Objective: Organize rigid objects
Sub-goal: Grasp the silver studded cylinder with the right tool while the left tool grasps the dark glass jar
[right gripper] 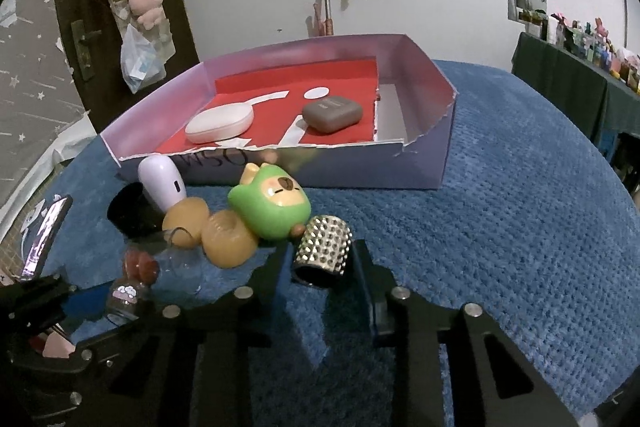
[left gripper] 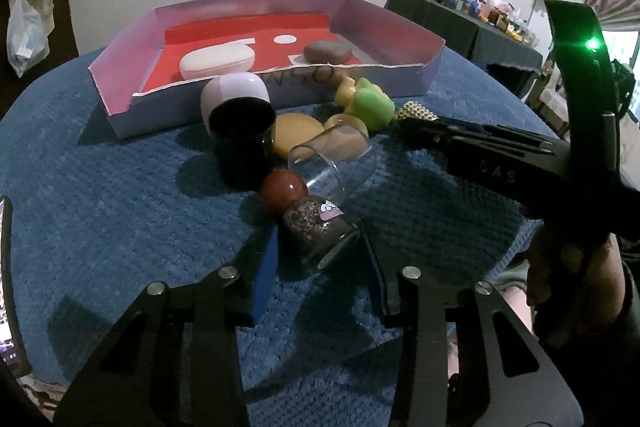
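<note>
The left gripper (left gripper: 320, 247) clamps a glitter bottle (left gripper: 320, 231) lying on the blue cloth (left gripper: 120, 187). The right gripper (right gripper: 324, 259) clamps a studded cylinder (right gripper: 326, 247) beside a green toy (right gripper: 272, 207). Behind stands a box (right gripper: 360, 167) holding two cases.

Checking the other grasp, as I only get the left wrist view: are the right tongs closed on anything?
Observer: Yes, the right tongs pinch a silver studded metal cylinder lying on the blue textured cloth.
Operator: What's beside it?
Observer: A green plastic figurine, its brown foot apparently touching the cylinder.
Operator: Which way does it face?
Observer: It lies face up, showing a sleepy bear face.
</note>
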`<state>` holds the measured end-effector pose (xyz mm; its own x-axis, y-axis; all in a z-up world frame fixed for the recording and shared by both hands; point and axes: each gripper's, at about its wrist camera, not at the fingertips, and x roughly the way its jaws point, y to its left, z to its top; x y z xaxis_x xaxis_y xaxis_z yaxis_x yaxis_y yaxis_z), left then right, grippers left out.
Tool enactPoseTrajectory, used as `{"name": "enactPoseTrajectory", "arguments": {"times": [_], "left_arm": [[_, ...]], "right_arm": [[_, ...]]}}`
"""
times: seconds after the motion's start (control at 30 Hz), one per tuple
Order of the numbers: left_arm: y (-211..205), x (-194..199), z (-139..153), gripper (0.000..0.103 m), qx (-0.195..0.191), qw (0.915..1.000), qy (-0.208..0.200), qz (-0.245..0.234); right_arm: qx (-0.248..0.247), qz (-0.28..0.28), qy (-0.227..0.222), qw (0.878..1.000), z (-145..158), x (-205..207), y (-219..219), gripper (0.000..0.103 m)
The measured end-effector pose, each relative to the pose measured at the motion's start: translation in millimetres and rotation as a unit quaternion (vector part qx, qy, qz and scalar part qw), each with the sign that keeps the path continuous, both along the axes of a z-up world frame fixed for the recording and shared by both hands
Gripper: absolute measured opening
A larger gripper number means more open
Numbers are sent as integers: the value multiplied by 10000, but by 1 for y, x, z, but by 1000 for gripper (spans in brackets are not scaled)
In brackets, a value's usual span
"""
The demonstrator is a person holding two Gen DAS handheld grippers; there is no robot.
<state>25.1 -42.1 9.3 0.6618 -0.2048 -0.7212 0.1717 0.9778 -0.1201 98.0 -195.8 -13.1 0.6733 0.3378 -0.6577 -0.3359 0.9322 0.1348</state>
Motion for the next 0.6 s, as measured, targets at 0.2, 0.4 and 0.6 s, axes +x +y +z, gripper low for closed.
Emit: {"name": "enactPoseTrajectory", "arguments": {"times": [0.2, 0.4, 0.6], "left_arm": [[5, -3, 4, 37, -33, 10000, -67, 57], [13, -6, 11, 36, -102, 9997, -181, 119], [19, -8, 13, 35, -164, 9994, -240, 174]], "right_arm": [[160, -14, -30, 9999, 7, -3, -5, 28], [244, 137, -115, 9995, 15, -12, 1, 27], [327, 271, -181, 9989, 22, -18, 7, 27]]}}
